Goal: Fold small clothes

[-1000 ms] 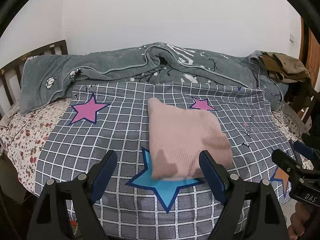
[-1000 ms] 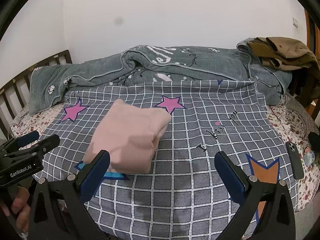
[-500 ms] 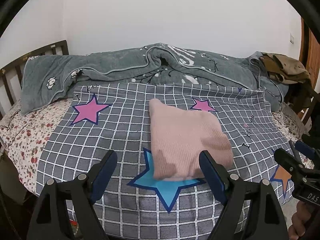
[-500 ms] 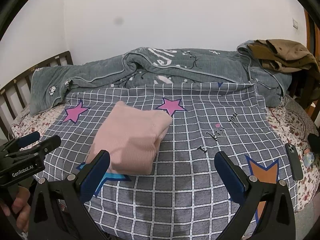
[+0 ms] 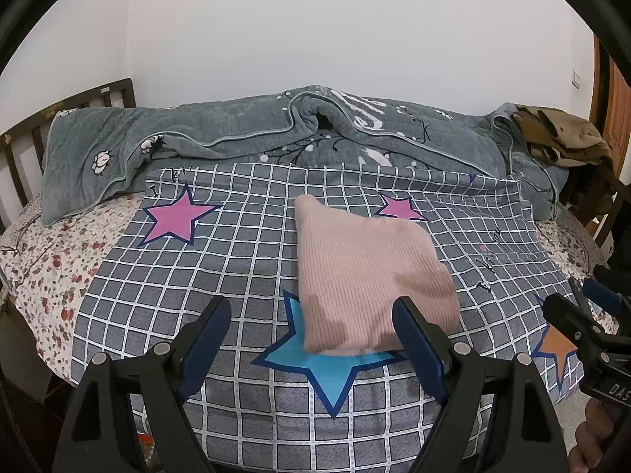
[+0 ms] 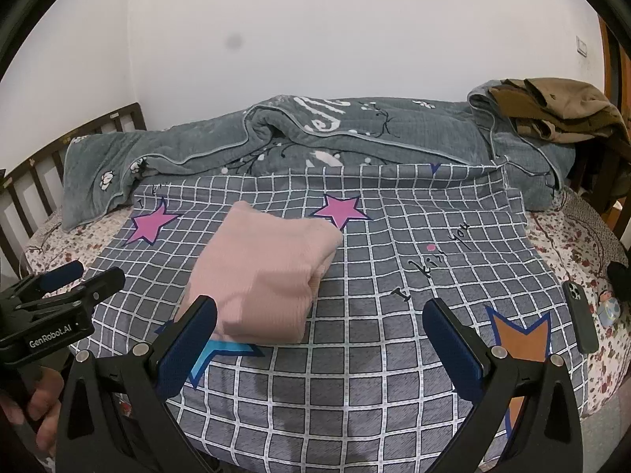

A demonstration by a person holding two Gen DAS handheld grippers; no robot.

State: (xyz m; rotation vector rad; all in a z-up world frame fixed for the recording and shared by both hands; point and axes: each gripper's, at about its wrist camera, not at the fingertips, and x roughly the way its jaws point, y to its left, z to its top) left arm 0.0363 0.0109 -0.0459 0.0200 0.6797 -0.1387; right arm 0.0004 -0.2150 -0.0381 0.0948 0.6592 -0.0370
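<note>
A pink knit garment [image 5: 363,276] lies folded into a compact rectangle on the grey checked sheet [image 5: 236,260] with star prints. It also shows in the right wrist view [image 6: 264,276]. My left gripper [image 5: 311,339] is open and empty, held back near the bed's front edge, just short of the garment. My right gripper [image 6: 319,339] is open and empty, to the right of the garment and apart from it. Each gripper shows at the edge of the other's view, the right one [image 5: 583,315] and the left one [image 6: 59,287].
A rumpled grey-green quilt [image 5: 276,138] lies along the back of the bed. Brown clothes [image 6: 552,110] are piled at the back right. A dark phone [image 6: 579,315] and a small toy [image 6: 609,307] lie at the right edge. A wooden headboard [image 5: 23,146] stands at left.
Both grippers have drawn back and slightly up from the bed, staying open. The folded pink garment has not moved.
</note>
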